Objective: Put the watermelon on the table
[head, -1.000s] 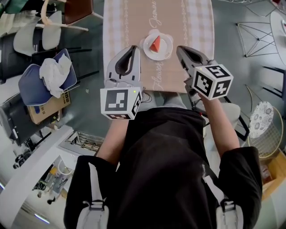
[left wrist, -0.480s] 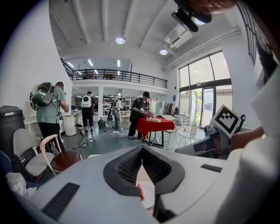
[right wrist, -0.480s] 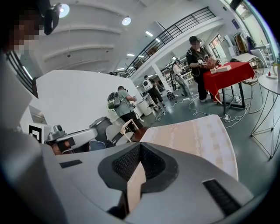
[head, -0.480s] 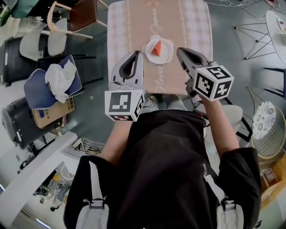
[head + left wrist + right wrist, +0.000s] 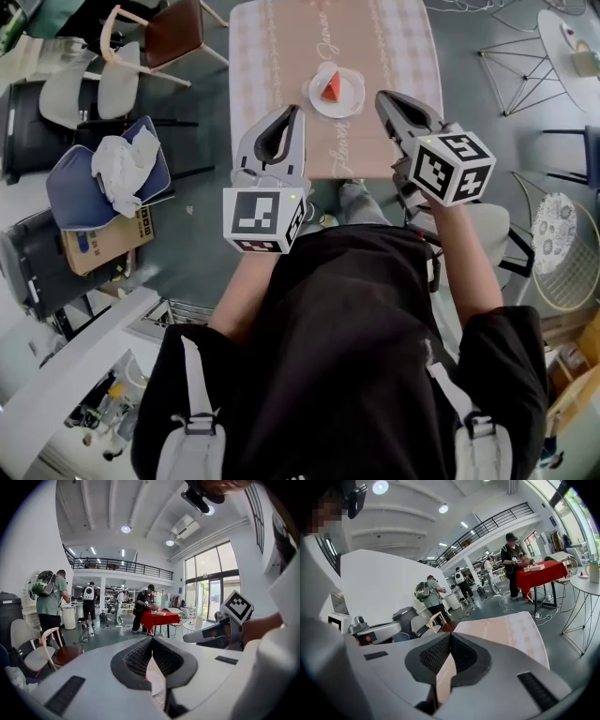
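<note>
A red wedge of watermelon [image 5: 331, 87] lies on a white plate [image 5: 349, 99] in the middle of the table [image 5: 272, 56] with a pink patterned cloth. My left gripper [image 5: 296, 110] hangs above the table's near left edge, jaws shut and empty, short of the plate. My right gripper [image 5: 381, 97] is level with it on the plate's right, also shut with nothing in it. In the left gripper view the plate [image 5: 157, 681] shows through the gap behind the closed tips [image 5: 152, 639]. The right gripper view has the closed tips [image 5: 450, 636] over the tablecloth [image 5: 506, 630].
Chairs stand left of the table, one blue chair [image 5: 77, 192] holding a white cloth, with a cardboard box [image 5: 101, 240] below it. Wire-frame stools [image 5: 514, 58] and a round table [image 5: 567, 37] are to the right. Several people stand around a red table [image 5: 158, 617] far off.
Both grippers have risen and moved away from the table, still shut. The plate with the watermelon stays put; it now appears farther up and smaller in the head view.
</note>
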Demonstrator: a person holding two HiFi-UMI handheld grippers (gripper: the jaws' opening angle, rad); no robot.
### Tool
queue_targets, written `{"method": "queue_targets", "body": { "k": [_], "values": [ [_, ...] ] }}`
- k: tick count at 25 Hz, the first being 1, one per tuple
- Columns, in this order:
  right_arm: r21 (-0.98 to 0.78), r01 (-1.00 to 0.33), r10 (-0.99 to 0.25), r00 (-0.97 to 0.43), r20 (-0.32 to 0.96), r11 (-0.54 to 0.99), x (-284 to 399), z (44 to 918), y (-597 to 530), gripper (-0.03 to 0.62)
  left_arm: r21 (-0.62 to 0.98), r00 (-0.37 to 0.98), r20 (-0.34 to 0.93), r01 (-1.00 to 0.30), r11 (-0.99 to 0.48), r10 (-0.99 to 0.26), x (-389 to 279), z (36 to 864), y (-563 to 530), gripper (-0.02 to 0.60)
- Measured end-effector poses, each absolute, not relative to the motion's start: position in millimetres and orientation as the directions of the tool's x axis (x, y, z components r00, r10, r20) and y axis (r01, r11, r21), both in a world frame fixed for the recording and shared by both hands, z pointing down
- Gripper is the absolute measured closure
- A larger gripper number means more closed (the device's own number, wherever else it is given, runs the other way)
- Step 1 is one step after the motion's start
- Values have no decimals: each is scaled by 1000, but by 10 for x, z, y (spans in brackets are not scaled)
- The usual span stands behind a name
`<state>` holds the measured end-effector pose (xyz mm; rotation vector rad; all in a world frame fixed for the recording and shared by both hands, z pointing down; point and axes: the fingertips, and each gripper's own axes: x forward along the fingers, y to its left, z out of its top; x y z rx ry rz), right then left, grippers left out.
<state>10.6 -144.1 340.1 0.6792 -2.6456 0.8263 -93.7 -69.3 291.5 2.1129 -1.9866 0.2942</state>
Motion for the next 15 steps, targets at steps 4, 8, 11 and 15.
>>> {"method": "queue_targets", "body": {
  "k": [4, 8, 11, 15],
  "values": [
    [-440, -509, -355, -851, 387, 740, 46, 3283, -1114, 579, 24, 46, 281, -999, -40, -959, -1019, 2849, -349, 568],
    [-425, -498, -358, -858, 368, 756, 0, 3144, -784, 580, 8, 35, 271, -999, -34, -962, -1030, 2769, -33, 568],
    [-416, -497, -363, -859, 362, 762, 13, 3087, -552, 579, -8, 16, 260, -1000, -19, -965, -1025, 2708, 188, 568],
    [-389, -497, -365, -856, 366, 775, 87, 3040, -283, 580, -19, 9, 238, -1000, -14, -971, -980, 2610, 416, 568]
  ]
}}
